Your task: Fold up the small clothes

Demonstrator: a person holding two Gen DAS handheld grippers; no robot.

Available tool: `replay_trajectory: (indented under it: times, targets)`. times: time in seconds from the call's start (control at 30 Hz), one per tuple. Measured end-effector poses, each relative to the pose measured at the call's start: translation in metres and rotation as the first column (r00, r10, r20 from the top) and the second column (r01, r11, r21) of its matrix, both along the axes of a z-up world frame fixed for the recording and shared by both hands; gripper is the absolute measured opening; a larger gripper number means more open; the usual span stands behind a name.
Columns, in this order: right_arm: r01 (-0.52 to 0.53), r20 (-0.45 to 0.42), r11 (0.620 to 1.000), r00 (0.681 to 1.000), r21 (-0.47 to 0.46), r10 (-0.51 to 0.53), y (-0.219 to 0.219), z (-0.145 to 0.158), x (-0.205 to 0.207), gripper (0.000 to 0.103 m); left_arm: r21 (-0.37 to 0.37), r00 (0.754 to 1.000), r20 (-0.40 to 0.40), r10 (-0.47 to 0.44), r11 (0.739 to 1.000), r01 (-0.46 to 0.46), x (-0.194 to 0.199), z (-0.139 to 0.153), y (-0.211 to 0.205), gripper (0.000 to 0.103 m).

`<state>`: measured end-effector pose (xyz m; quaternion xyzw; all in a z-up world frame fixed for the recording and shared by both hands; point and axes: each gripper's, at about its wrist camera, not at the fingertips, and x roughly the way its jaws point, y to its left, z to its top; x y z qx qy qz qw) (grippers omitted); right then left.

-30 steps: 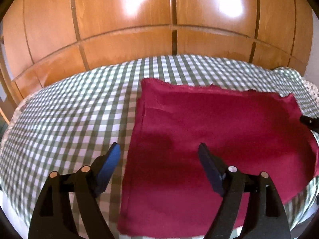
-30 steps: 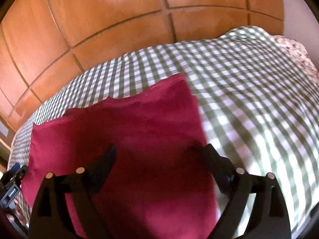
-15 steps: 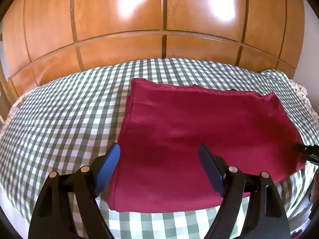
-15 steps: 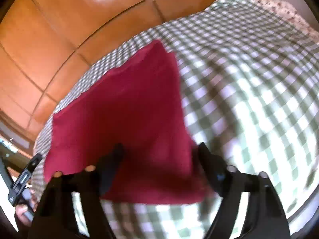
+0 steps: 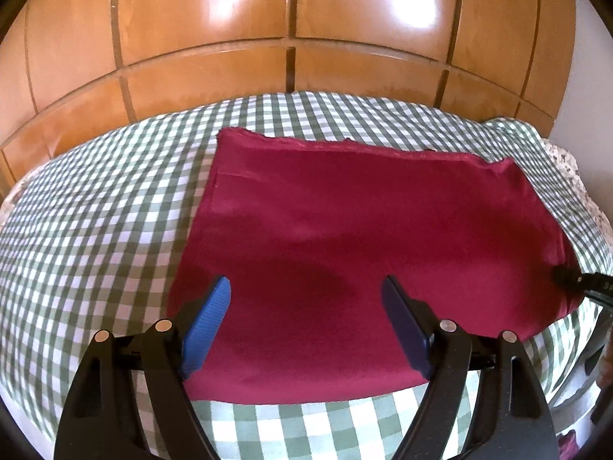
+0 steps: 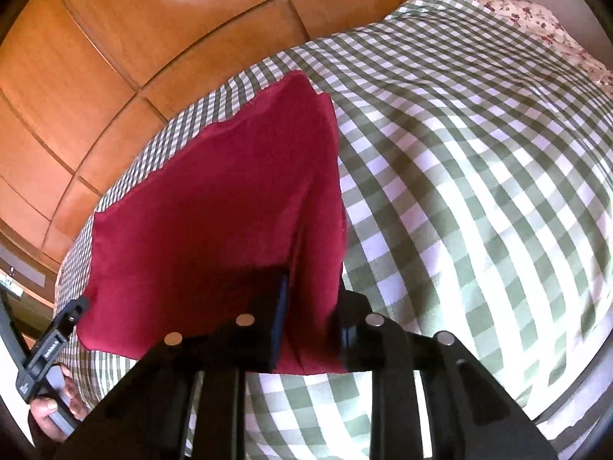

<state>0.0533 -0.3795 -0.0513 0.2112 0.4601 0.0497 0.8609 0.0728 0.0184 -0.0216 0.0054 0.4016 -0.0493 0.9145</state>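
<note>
Cloth (image 5: pixel 356 253) lies on the checked bedspread (image 5: pixel 95 230), wooden panelling (image 5: pixel 287 19) behind it

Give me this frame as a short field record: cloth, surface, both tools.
cloth: dark red cloth, lying mostly flat, right near corner lifted
surface: green and white checked bedcover
backdrop: wooden panelled wall
left tool: open, fingers spread over the cloth's near left part, holding nothing
right tool: shut on the cloth's right near corner, fabric pinched between its fingers
fold status: not yet folded over; only the right corner is gripped
</note>
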Motion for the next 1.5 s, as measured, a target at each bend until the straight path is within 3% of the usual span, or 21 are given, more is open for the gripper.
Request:
replay_trajectory:
  times: [0.03, 0.07, 0.17, 0.2, 0.33, 0.37, 0.4, 0.47, 0.5, 0.7, 0.83, 0.93, 1.1, 1.13, 1.23, 1.37, 1.5]
  targets:
    - [0.005, -0.011, 1.000, 1.000, -0.007, -0.005, 0.000, -0.001, 0.002, 0.026, 0.000, 1.000, -0.002, -0.004, 1.000, 0.004, 0.001, -0.001, -0.001, 0.080]
    - [0.016, -0.021, 1.000, 1.000, -0.011, -0.017, -0.002, -0.003, 0.003, 0.040, 0.000, 1.000, -0.003, -0.010, 1.000, 0.010, 0.002, -0.002, -0.001, 0.080]
    - [0.025, -0.033, 1.000, 0.999, -0.003, -0.026, -0.006, -0.005, 0.002, 0.048, 0.001, 1.000, -0.002, -0.024, 1.000, 0.024, 0.004, -0.003, -0.003, 0.080]
    - [0.023, -0.036, 1.000, 0.999, -0.003, -0.023, -0.008, -0.006, 0.000, 0.061, 0.001, 1.000, -0.003, -0.030, 1.000, 0.030, 0.005, -0.004, -0.003, 0.080]
    - [-0.016, -0.054, 1.000, 0.998, -0.022, 0.015, -0.004, -0.011, -0.003, 0.064, -0.003, 0.998, -0.029, -0.049, 0.999, 0.049, 0.012, -0.013, -0.004, 0.080]
    - [-0.014, -0.054, 0.999, 0.998, -0.029, 0.013, -0.002, -0.011, -0.003, 0.060, -0.004, 0.998, -0.037, -0.051, 0.999, 0.051, 0.015, -0.016, -0.005, 0.080]
    - [-0.022, -0.054, 1.000, 0.998, -0.019, 0.020, 0.000, -0.010, -0.002, 0.047, -0.006, 0.998, -0.042, -0.052, 0.999, 0.052, 0.016, -0.019, -0.005, 0.080]
    - [-0.030, -0.055, 0.999, 0.998, -0.036, 0.028, 0.007, -0.007, 0.000, 0.033, -0.010, 0.997, -0.050, -0.051, 0.999, 0.051, 0.018, -0.022, -0.005, 0.080]
    - [-0.040, -0.053, 0.998, 0.998, -0.039, 0.038, 0.009, -0.005, 0.001, 0.022, -0.014, 0.997, -0.052, -0.051, 0.999, 0.050, 0.019, -0.024, -0.004, 0.080]
    - [-0.067, -0.001, 0.997, 0.998, -0.027, 0.067, 0.022, 0.019, 0.002, 0.016, -0.051, 0.997, -0.057, -0.057, 0.997, 0.054, 0.020, -0.025, 0.001, 0.080]
    - [-0.121, 0.065, 0.993, 0.991, -0.013, 0.121, 0.042, 0.046, 0.002, 0.015, -0.167, 0.995, -0.069, -0.075, 0.984, 0.063, 0.019, -0.016, 0.015, 0.076]
    - [-0.188, 0.108, 0.982, 0.976, -0.011, 0.188, 0.068, 0.064, 0.007, 0.014, -0.307, 0.991, -0.080, -0.110, 0.948, 0.081, 0.021, -0.008, 0.031, 0.071]
    - [-0.314, 0.149, 0.949, 0.938, -0.011, 0.312, 0.119, 0.075, 0.013, 0.013, -0.518, 0.979, -0.030, -0.203, 0.841, 0.159, 0.020, 0.011, 0.047, 0.069]
    - [-0.333, 0.151, 0.943, 0.931, -0.014, 0.331, 0.128, 0.075, 0.014, 0.013, -0.544, 0.976, -0.017, -0.219, 0.821, 0.174, 0.020, 0.013, 0.047, 0.070]
    - [-0.414, 0.149, 0.909, 0.897, -0.039, 0.415, 0.163, 0.070, 0.012, 0.012, -0.613, 0.965, -0.001, -0.262, 0.763, 0.206, 0.026, 0.020, 0.045, 0.083]
    - [-0.499, 0.135, 0.863, 0.852, -0.080, 0.505, 0.198, 0.059, 0.007, 0.012, -0.692, 0.938, -0.016, -0.346, 0.681, 0.239, 0.047, 0.021, 0.033, 0.086]
    - [-0.541, 0.128, 0.835, 0.825, -0.103, 0.550, 0.219, 0.051, 0.005, 0.012, -0.713, 0.920, -0.063, -0.388, 0.662, 0.230, 0.071, 0.011, 0.015, 0.088]
